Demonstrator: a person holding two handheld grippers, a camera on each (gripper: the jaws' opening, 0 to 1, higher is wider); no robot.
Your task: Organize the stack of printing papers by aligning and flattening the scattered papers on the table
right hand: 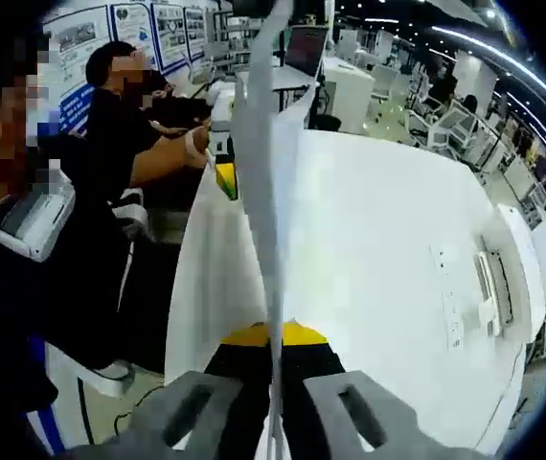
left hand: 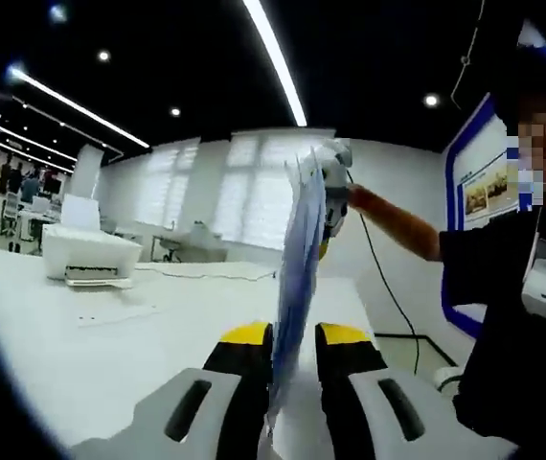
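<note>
— White sheets first: where do you have them?

— You hold the thin stack of white printing paper (left hand: 304,249) on edge above the broad white table (left hand: 110,355), pinched at both ends. Your left gripper (left hand: 294,337) has its yellow-tipped black jaws pressed onto the near edge; your right gripper (right hand: 275,337) clamps the opposite end the same way. In the left gripper view, your other gripper (left hand: 334,196) sits at the far end of the sheets.

— How far along are you?

— By my judgement, partway: the papers look gathered into one bundle, but they aren't yet squared against the table or laid flat.

— Anything you can't make out?

— Whether the edges line up; the stack shows edge-on and bowed. The white printer (left hand: 89,254) at far left is small, and its details blur.
</note>
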